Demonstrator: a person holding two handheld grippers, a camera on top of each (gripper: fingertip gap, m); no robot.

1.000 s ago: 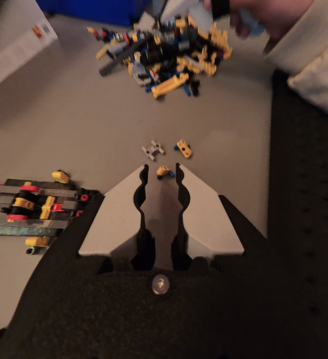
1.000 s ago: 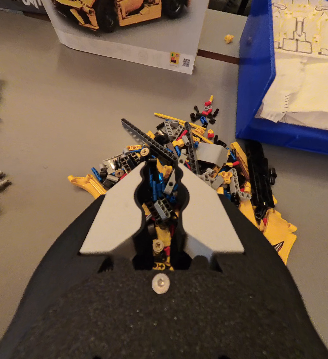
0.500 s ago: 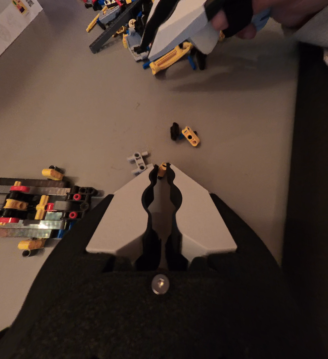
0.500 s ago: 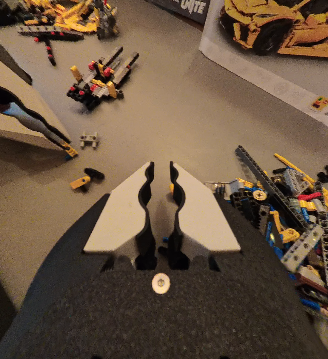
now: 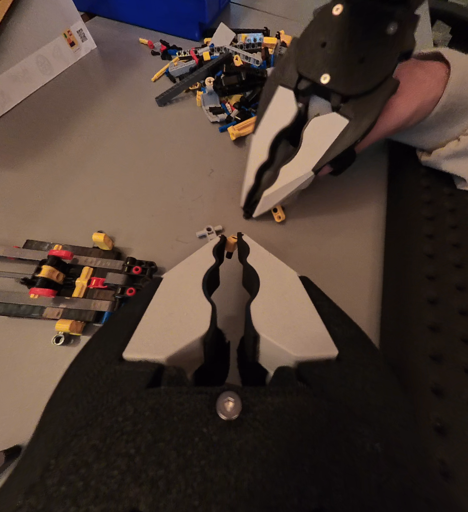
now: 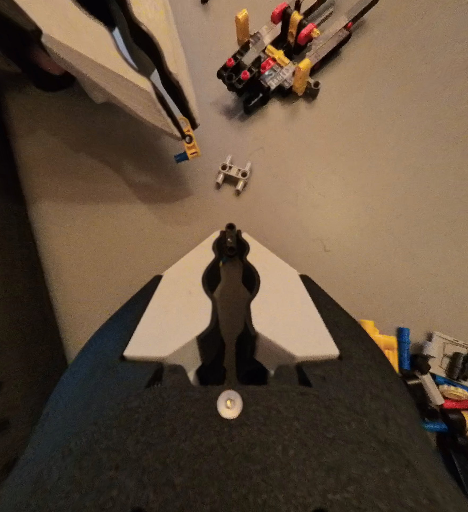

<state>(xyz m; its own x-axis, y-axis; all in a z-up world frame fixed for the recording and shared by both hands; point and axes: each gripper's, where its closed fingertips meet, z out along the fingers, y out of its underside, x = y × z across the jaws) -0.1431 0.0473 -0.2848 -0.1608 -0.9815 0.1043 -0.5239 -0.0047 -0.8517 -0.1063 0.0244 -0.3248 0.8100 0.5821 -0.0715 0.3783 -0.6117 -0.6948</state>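
Note:
My left gripper (image 5: 230,240) is shut on a small yellow piece with a blue pin (image 5: 230,245). In the right wrist view the left gripper (image 6: 188,135) holds that piece (image 6: 190,148) a little above the grey table. My right gripper (image 6: 230,235) is shut on a small black piece (image 6: 230,239). In the left wrist view the right gripper (image 5: 248,214) points down at the table, with another yellow piece (image 5: 278,214) just behind its tips. A grey connector (image 5: 209,231) (image 6: 233,174) lies on the table between the two grippers.
A partly built black, grey, yellow and red assembly (image 5: 69,282) (image 6: 282,55) lies to the left. A pile of loose pieces (image 5: 221,74) (image 6: 435,388) sits beyond, by a blue bin (image 5: 158,13) and a printed box (image 5: 27,63). A black perforated mat (image 5: 435,277) borders the table.
My left gripper shut on the yellow piece and holds it. My right gripper left the pile, came over to the loose pieces and shut on the black piece.

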